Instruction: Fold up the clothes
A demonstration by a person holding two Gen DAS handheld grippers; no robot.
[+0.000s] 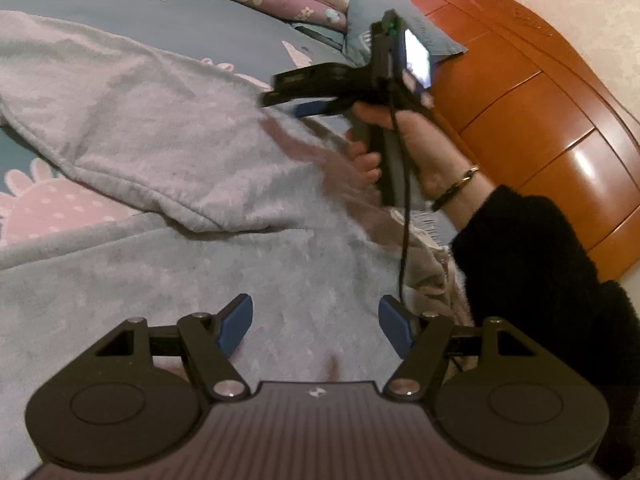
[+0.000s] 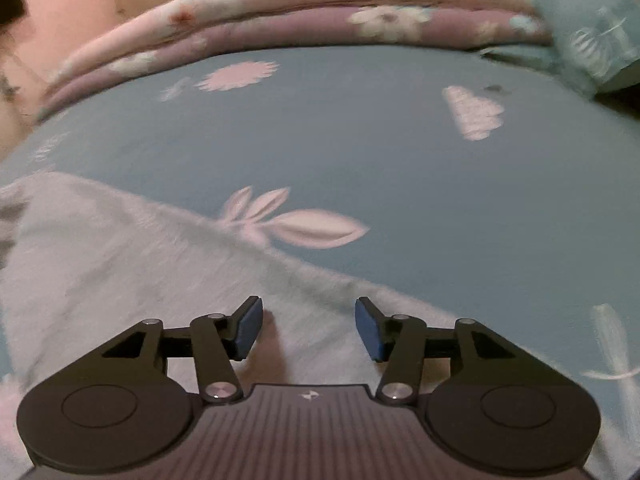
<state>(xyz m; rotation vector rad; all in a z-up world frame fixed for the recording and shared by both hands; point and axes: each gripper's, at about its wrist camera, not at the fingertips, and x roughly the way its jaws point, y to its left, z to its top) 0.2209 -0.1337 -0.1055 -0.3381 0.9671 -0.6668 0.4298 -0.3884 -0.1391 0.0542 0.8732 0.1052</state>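
Grippers — left gripper (image 1: pixel 316 326), right gripper (image 2: pixel 309 328) — gape empty over grey garment (image 1: pixel 168 128); no writing legible.

grey garment (image 1: pixel 168 132) on floral bedsheet (image 1: pixel 192 28) — wooden headboard (image 1: pixel 540 112) beyond

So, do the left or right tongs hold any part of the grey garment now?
No. The left tongs and the right tongs both stand open above the pale grey fleece garment, with nothing between their blue pads.
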